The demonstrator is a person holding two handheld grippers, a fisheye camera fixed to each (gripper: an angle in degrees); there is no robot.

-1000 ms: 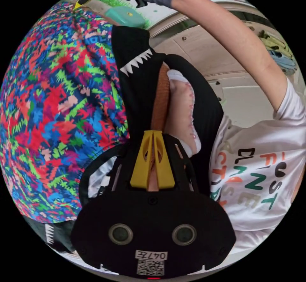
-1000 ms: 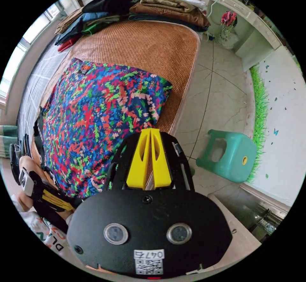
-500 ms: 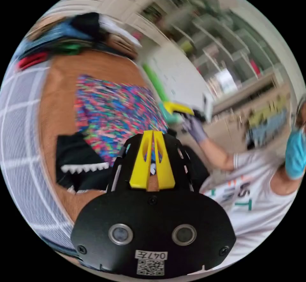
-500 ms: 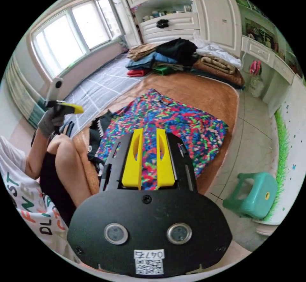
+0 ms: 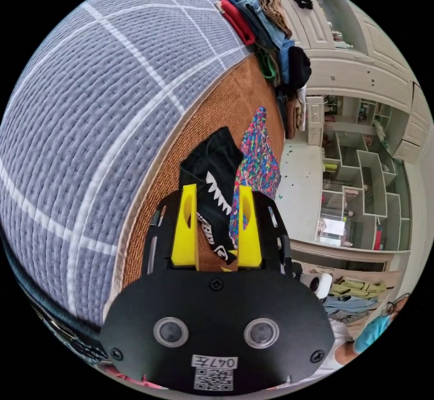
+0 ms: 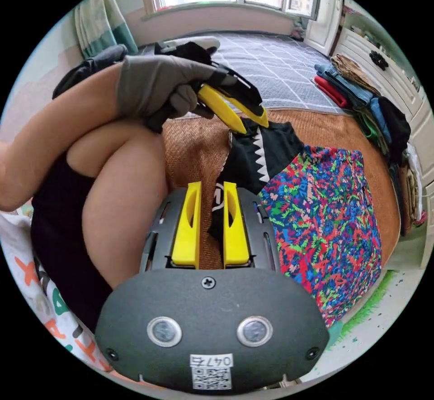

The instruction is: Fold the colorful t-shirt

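The multicoloured t-shirt (image 6: 323, 228) lies flat, folded, on the brown mat (image 6: 194, 146), beside a black garment (image 6: 260, 158).

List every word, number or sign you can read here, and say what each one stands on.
No text can be quoted.
Sticker on the left gripper: small print beside a code square, left unquoted.
Sticker on the right gripper: same.
Black garment: white print, creased, unreadable.
Person's white shirt: coloured letters cut off, no whole word.
Colorful t-shirt: pattern, no lettering.
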